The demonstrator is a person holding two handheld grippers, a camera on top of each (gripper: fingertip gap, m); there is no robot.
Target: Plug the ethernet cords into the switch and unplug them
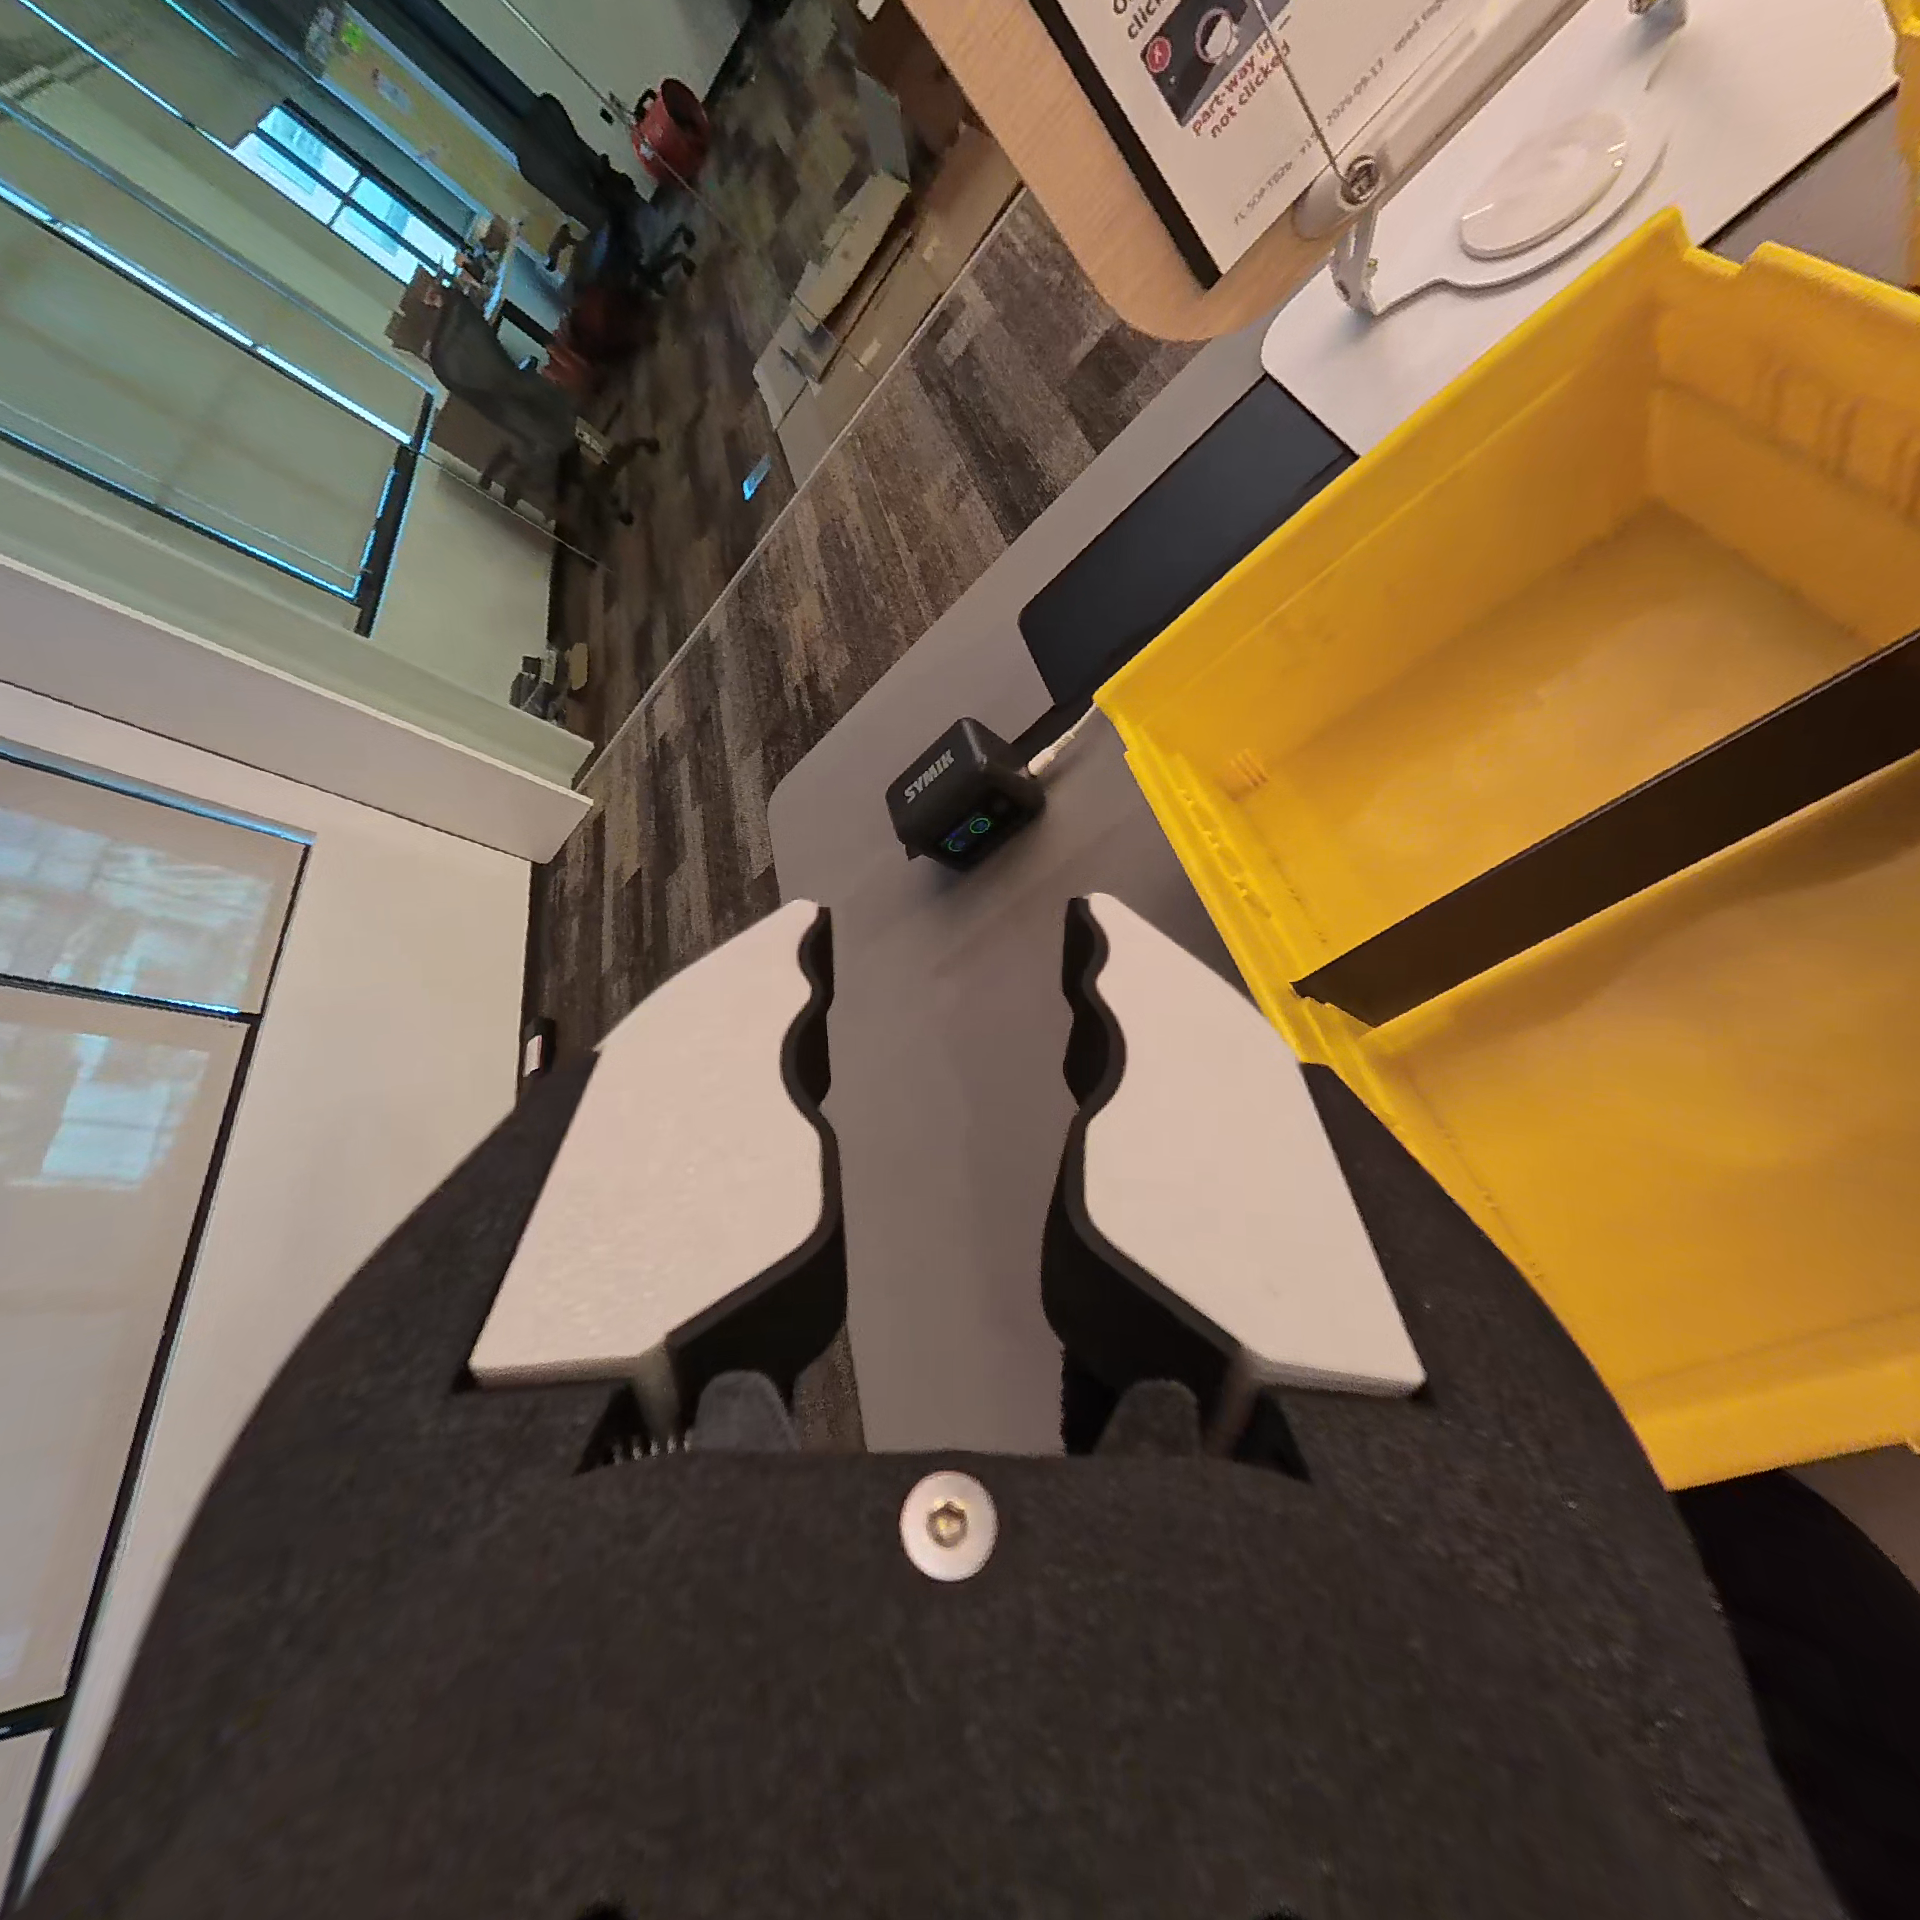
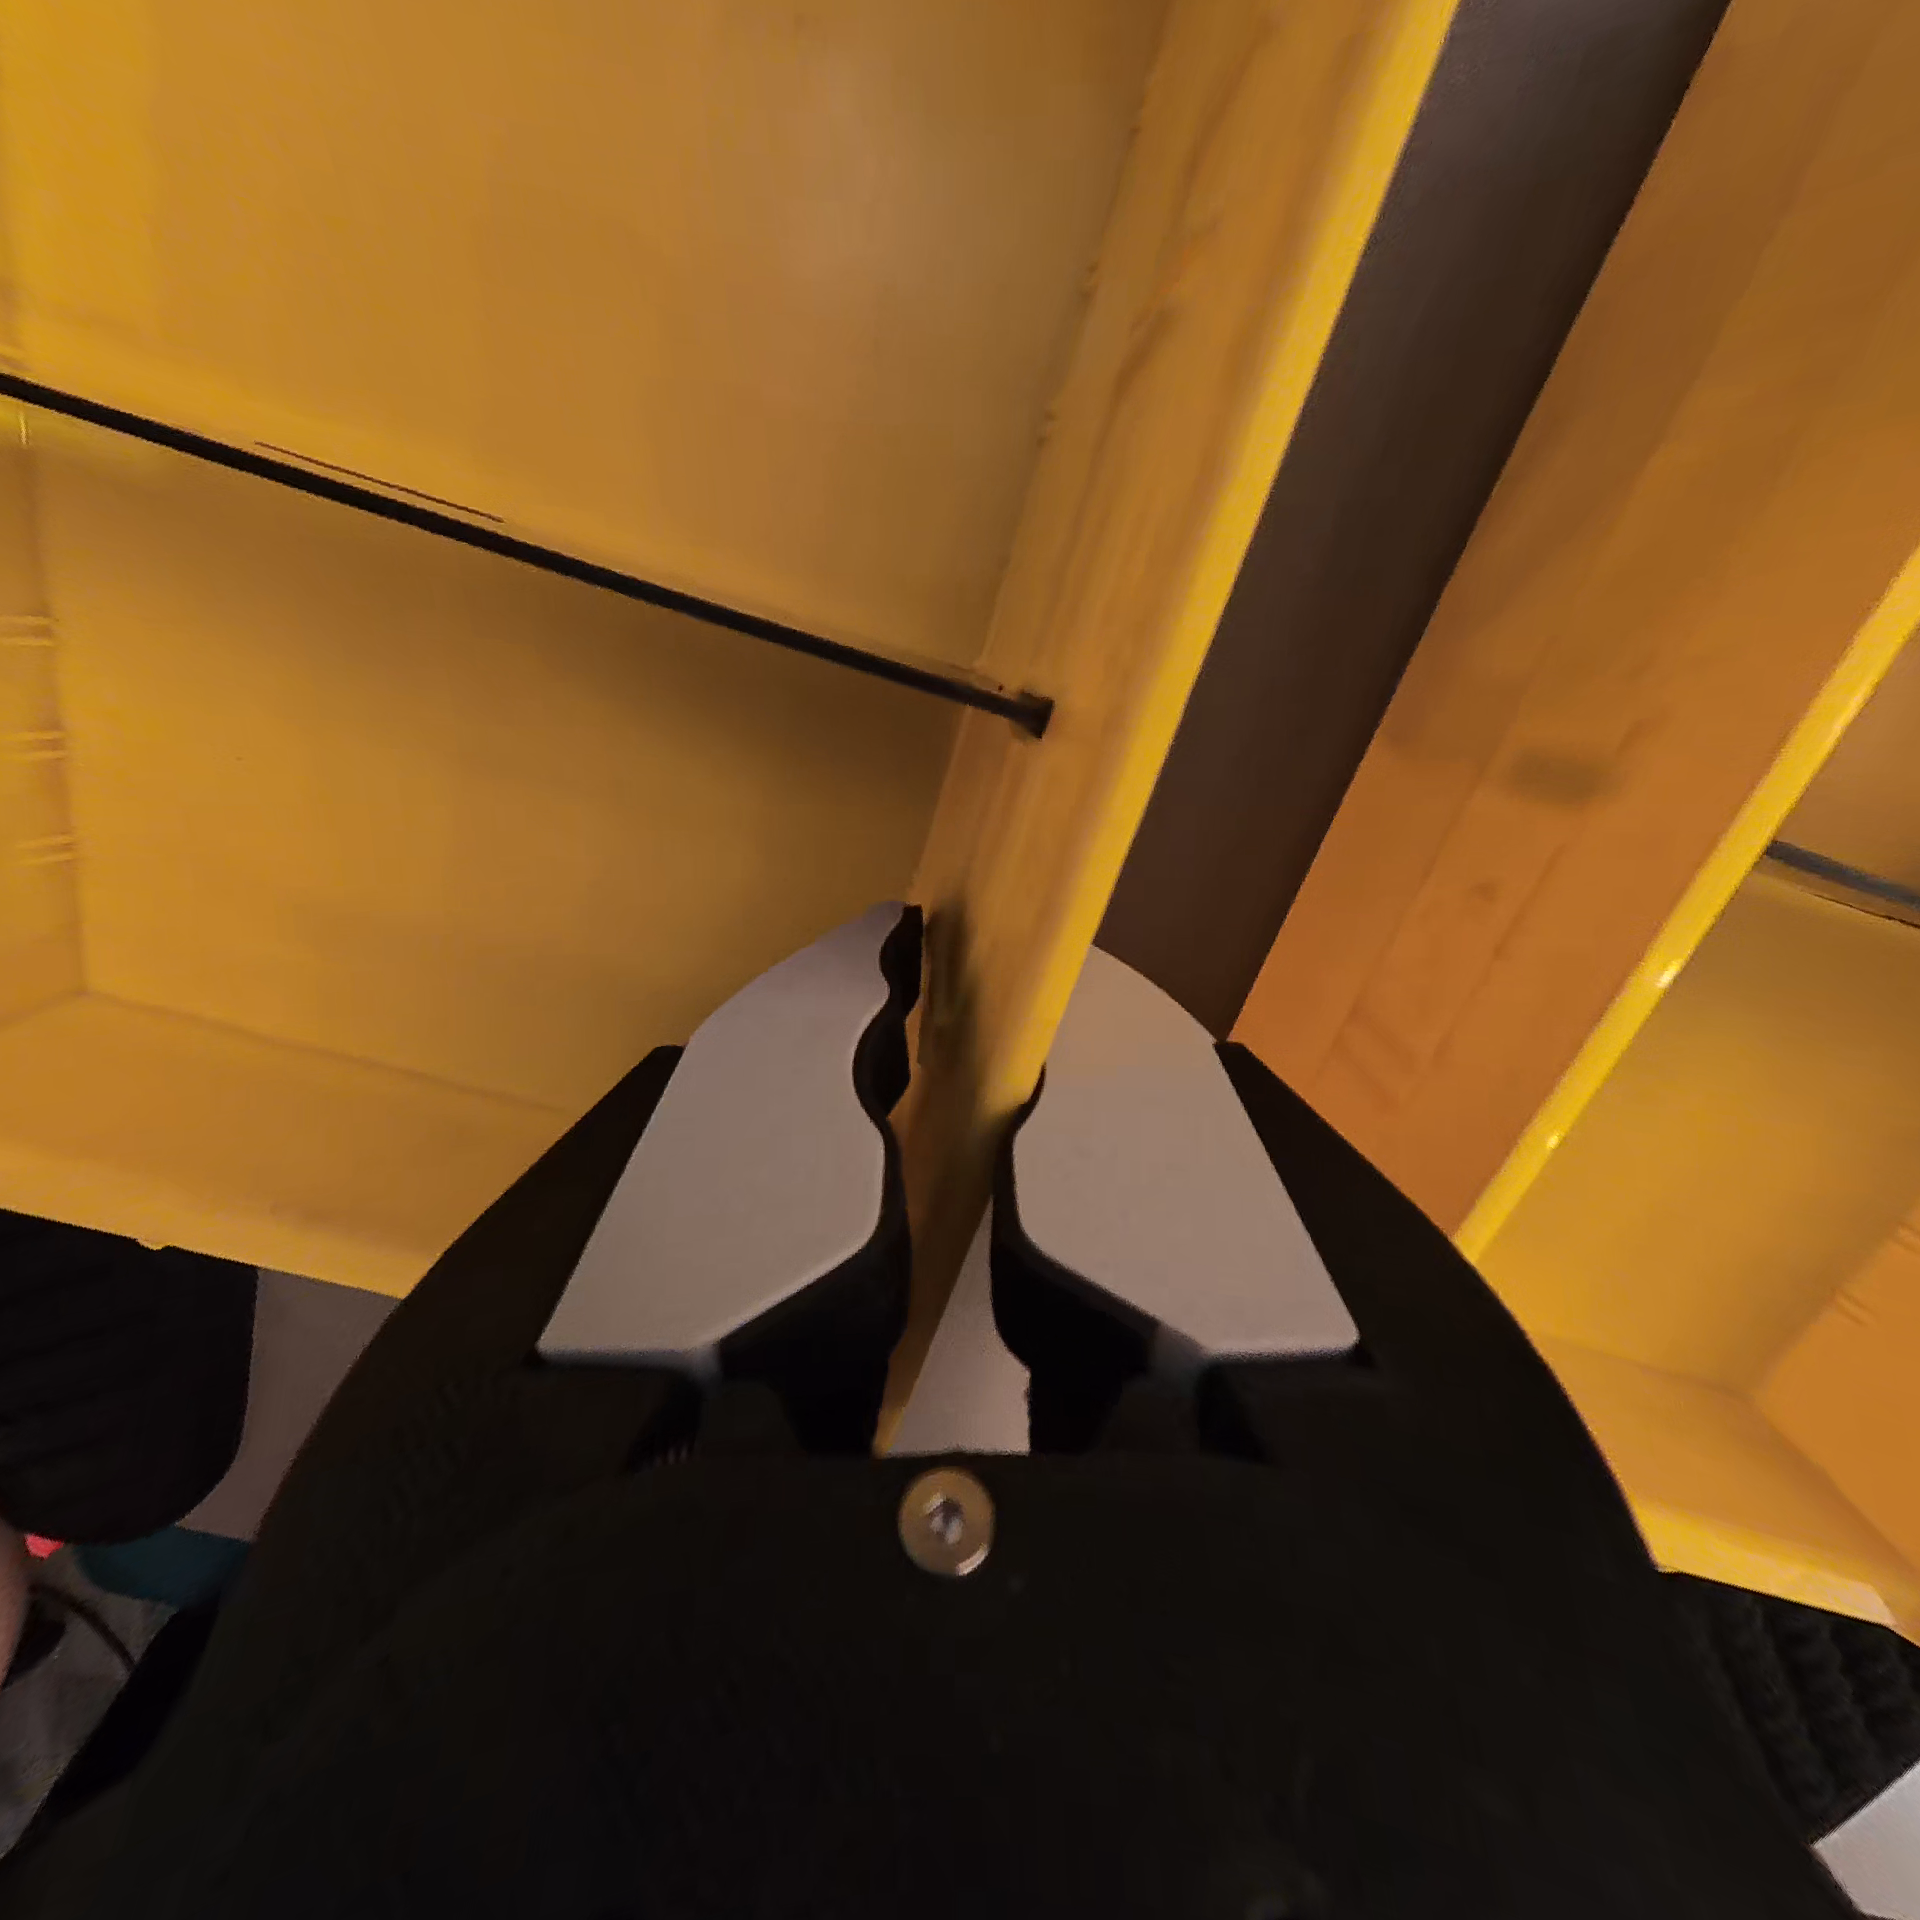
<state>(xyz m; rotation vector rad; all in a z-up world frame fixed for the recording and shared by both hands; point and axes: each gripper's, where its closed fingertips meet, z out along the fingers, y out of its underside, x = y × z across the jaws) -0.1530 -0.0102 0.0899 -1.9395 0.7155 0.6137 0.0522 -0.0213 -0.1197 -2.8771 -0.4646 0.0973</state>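
Right gripper (image 2: 971,997) is clamped on the yellow bin (image 2: 520,312) wall; left gripper (image 1: 948,940) is held apart, empty, above the table (image 1: 935,1195). No cords or switch are seen. Bin should be kept level, grip firm.

Grey counter (image 1: 935,1195) carries a yellow divided bin (image 1: 1195,748) on one side, and just beside it a small black device (image 1: 961,795) with a white cable (image 1: 1060,750) attached.

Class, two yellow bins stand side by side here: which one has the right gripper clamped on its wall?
The left yellow bin, the one with the black divider; the right gripper straddles its side wall. The neighbouring bin is untouched.
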